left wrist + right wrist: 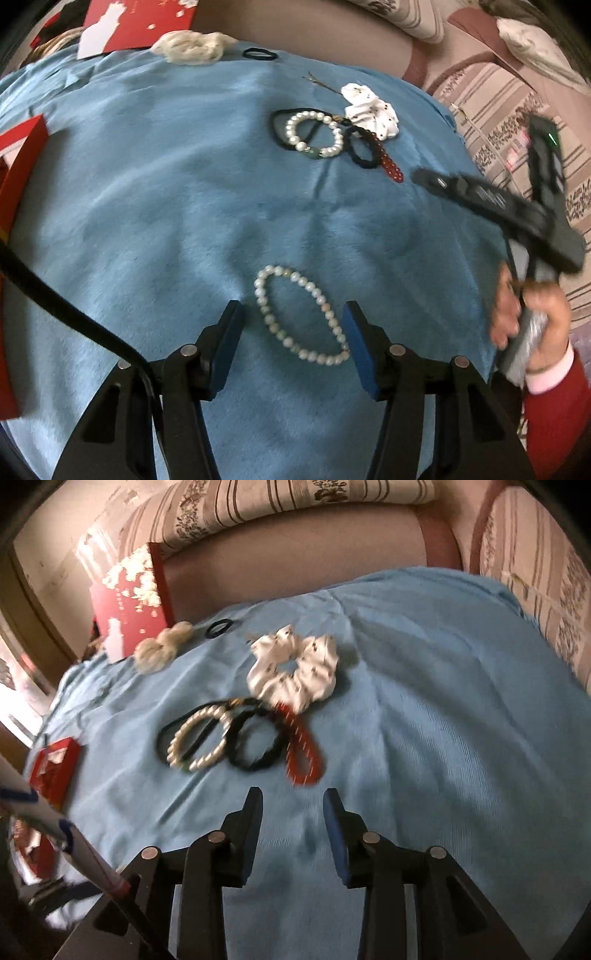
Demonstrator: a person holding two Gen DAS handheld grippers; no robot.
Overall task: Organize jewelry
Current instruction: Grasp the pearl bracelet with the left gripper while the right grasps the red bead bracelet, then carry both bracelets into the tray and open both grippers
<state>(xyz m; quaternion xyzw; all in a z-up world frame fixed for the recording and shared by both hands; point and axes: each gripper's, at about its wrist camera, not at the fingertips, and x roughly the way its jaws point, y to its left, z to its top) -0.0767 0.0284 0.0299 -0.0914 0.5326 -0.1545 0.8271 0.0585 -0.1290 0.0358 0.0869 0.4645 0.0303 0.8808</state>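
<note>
A white pearl bracelet (320,295) lies flat on the blue cloth (147,184). My left gripper (292,305) stands open over it, one finger on each side, the pads not pressing it. Farther back lies a cluster: a second pearl bracelet with a green bead (325,118), black hair ties (364,151), a red bead bracelet (388,162) and a white scrunchie (371,109). My right gripper (293,793) is open and empty, just short of the red bead bracelet (293,771) and a black hair tie (255,764). In the left wrist view a hand holds the right gripper (517,206) at the right.
A red box lid (136,22), a cream scrunchie (192,48), a small black hair tie (260,54) and a hairpin (321,85) lie at the far edge. Another red box (18,177) stands at the left. Striped cushions (295,498) ring the cloth.
</note>
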